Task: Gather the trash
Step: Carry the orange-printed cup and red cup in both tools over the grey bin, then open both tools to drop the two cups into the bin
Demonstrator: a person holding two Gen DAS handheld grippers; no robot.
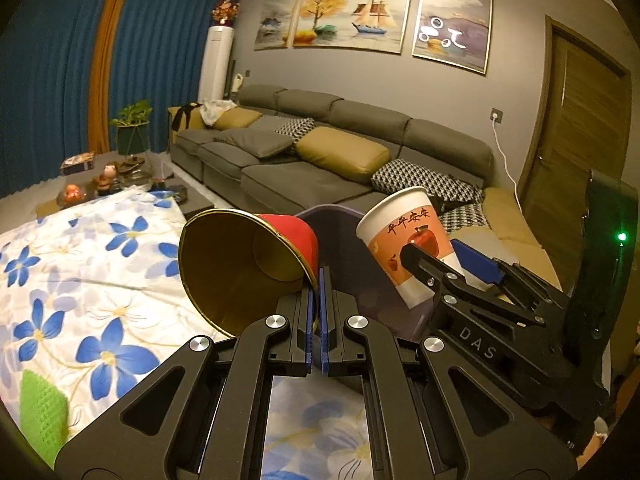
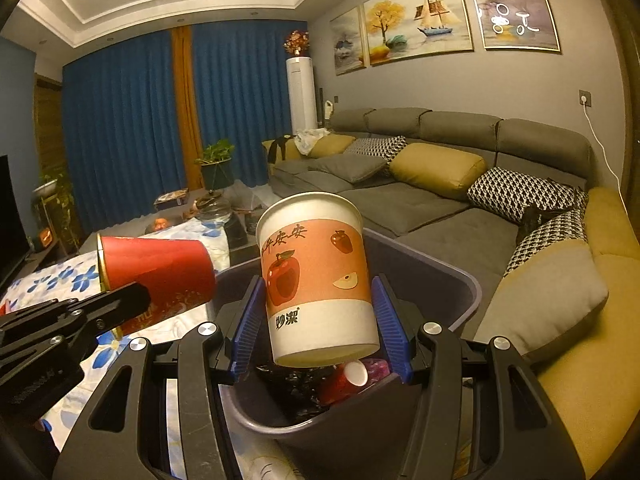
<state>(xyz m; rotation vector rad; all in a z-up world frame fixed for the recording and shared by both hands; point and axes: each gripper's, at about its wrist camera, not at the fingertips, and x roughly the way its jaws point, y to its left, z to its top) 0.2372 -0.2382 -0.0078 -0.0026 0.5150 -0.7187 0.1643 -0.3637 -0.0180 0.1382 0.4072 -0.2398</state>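
Observation:
My left gripper (image 1: 317,308) is shut on the rim of a red paper cup (image 1: 248,268) with a gold inside, held on its side at the bin's left edge; it shows red in the right wrist view (image 2: 160,276). My right gripper (image 2: 320,320) has its blue pads either side of a white and orange apple-print cup (image 2: 316,276), which hangs upright and slightly tilted over the dark purple bin (image 2: 460,280). That cup also shows in the left wrist view (image 1: 408,248), over the bin (image 1: 344,240). Trash lies inside the bin (image 2: 344,380).
A blue-flowered white cloth (image 1: 80,272) covers the table left of the bin. A grey sofa (image 1: 320,168) with yellow and patterned cushions runs behind and to the right. A low table with ornaments (image 1: 104,180) stands far left, a wooden door (image 1: 580,140) at right.

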